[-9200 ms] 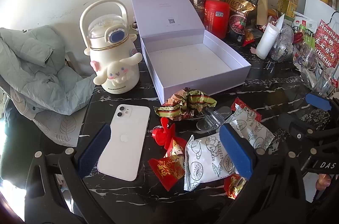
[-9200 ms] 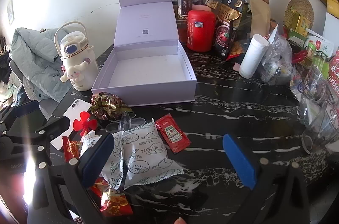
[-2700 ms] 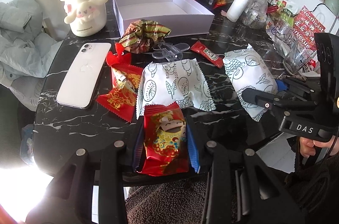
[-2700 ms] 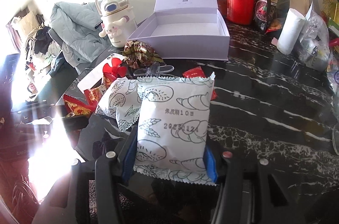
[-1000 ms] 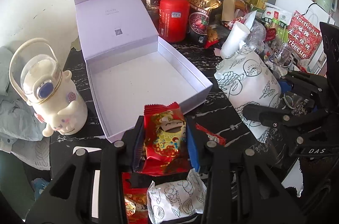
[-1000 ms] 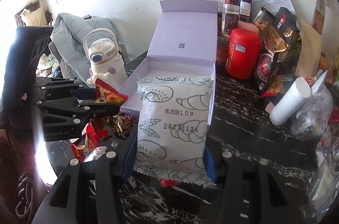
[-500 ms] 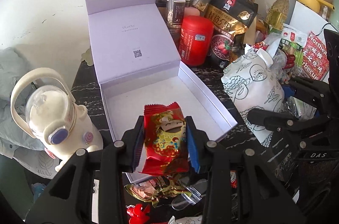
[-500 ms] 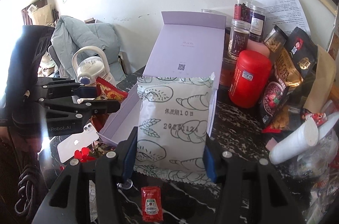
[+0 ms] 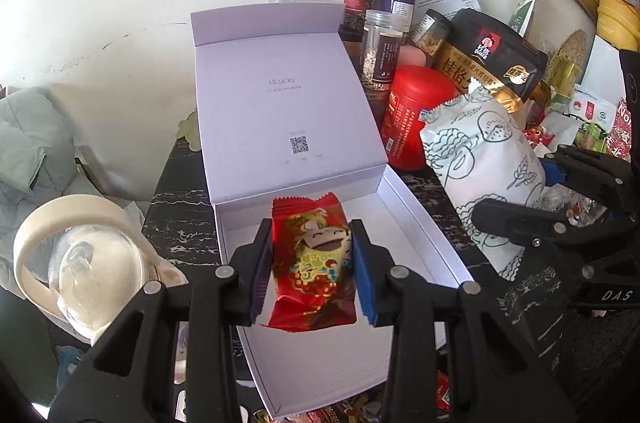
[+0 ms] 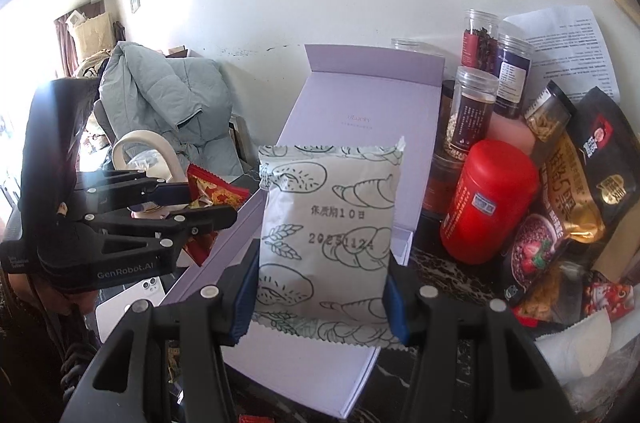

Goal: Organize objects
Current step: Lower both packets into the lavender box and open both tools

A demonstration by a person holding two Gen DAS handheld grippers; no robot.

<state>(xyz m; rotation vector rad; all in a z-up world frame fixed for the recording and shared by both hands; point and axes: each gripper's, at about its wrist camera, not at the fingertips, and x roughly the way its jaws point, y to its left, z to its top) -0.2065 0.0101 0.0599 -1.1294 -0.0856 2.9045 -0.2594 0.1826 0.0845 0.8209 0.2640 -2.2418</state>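
My left gripper (image 9: 313,269) is shut on a red snack packet (image 9: 312,263) with a cartoon figure and holds it above the open lavender box (image 9: 424,223), whose lid (image 9: 280,111) stands up behind. My right gripper (image 10: 320,287) is shut on a white bread packet (image 10: 326,235) printed with croissants, held over the same box (image 10: 320,379) near its right side. The bread packet (image 9: 480,175) and right gripper show at right in the left wrist view. The left gripper with the red packet (image 10: 208,191) shows at left in the right wrist view.
A cream Cinnamoroll bottle (image 9: 80,263) stands left of the box. A red canister (image 9: 412,119), jars (image 9: 380,51) and snack bags (image 9: 488,63) crowd the back right. A white phone (image 10: 128,303) lies on the black marble table (image 9: 176,191). A grey jacket (image 10: 168,111) hangs at left.
Both grippers have moved forward with their packets and now hang over the open box. The box fills more of both views.
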